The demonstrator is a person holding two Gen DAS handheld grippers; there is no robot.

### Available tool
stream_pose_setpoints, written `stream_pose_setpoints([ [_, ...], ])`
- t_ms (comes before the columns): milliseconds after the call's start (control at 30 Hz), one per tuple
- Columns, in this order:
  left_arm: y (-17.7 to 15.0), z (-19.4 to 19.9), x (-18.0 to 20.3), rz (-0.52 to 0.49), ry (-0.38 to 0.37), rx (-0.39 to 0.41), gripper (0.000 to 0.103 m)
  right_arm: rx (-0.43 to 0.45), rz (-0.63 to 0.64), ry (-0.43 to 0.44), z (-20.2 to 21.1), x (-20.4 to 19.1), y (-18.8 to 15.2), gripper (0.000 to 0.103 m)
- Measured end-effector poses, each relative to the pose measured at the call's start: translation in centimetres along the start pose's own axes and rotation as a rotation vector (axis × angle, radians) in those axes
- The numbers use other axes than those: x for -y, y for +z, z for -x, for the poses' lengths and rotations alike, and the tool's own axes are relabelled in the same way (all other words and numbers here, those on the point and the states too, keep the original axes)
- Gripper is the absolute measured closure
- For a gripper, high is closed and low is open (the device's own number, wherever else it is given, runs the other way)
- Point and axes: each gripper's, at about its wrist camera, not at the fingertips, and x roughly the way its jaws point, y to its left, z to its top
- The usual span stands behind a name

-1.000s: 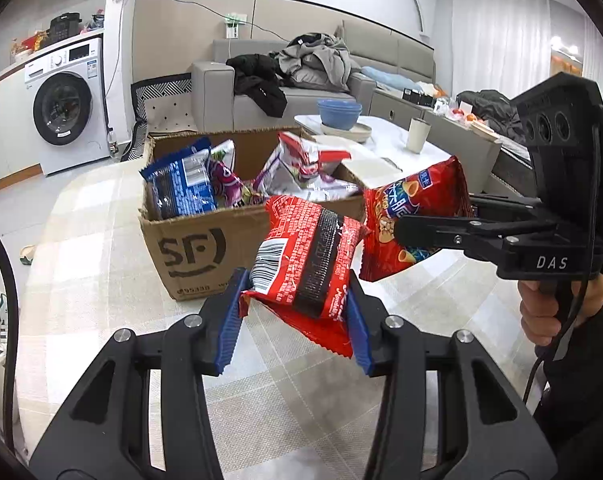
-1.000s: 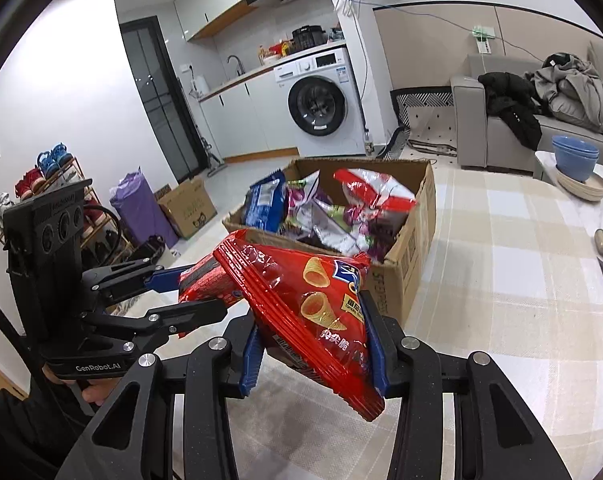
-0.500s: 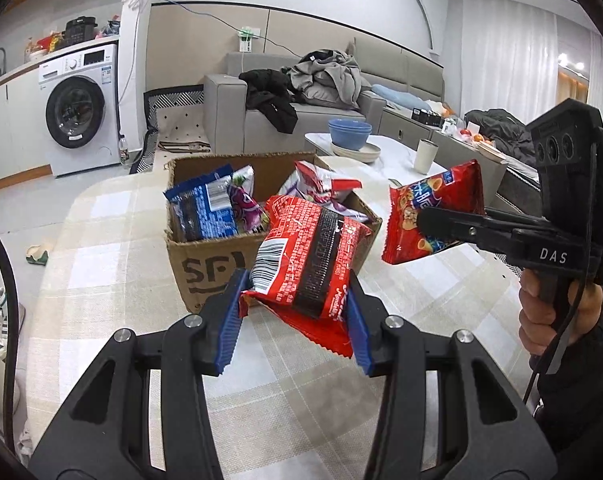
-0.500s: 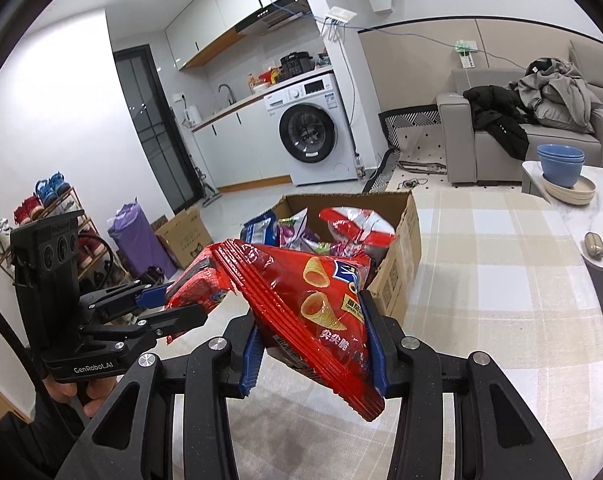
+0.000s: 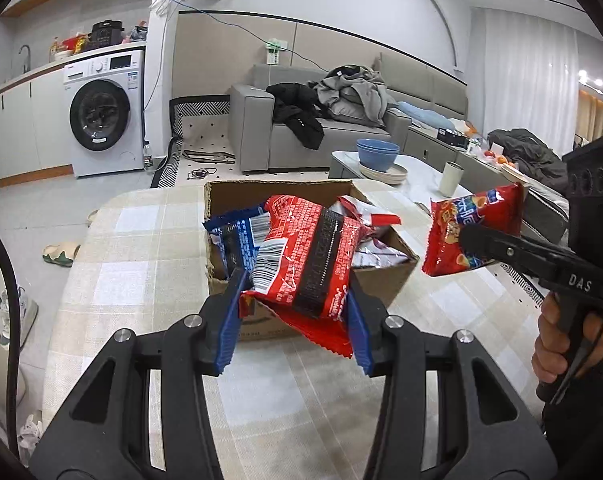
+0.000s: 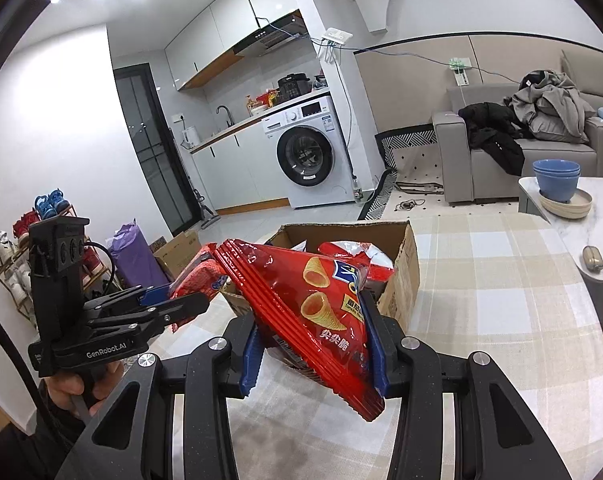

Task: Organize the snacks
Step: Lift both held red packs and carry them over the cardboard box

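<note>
I have a snack bag in each gripper. My left gripper (image 5: 295, 322) pinches a red bag with a black stripe (image 5: 307, 258), and my right gripper (image 6: 313, 350) pinches a red bag of cone chips (image 6: 317, 304). Both bags have gone up higher than a second ago, so now they hang above the cardboard box (image 5: 385, 280) instead of beside it. I think I am lifting them away to sort them. The box on the checked table (image 5: 141, 248) is full of other bags, like a blue one (image 5: 237, 236). The two grippers are near each other and could bump. A blue bowl (image 6: 556, 174) sits well away.
</note>
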Motion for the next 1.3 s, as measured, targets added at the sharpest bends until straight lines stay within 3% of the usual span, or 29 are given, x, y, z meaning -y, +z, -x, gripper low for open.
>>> stream_pose_setpoints([
  [633, 4.0, -3.3, 0.2, 0.035, 0.104, 0.033, 0.060, 0.036, 0.105, -0.064, -3.8, -2.5, 2.7, 0.059],
  [1300, 5.2, -11.4, 1.2, -0.022, 0.183, -0.014, 0.060, -0.002, 0.135, -0.119, -8.0, -1.9, 3.4, 0.059],
])
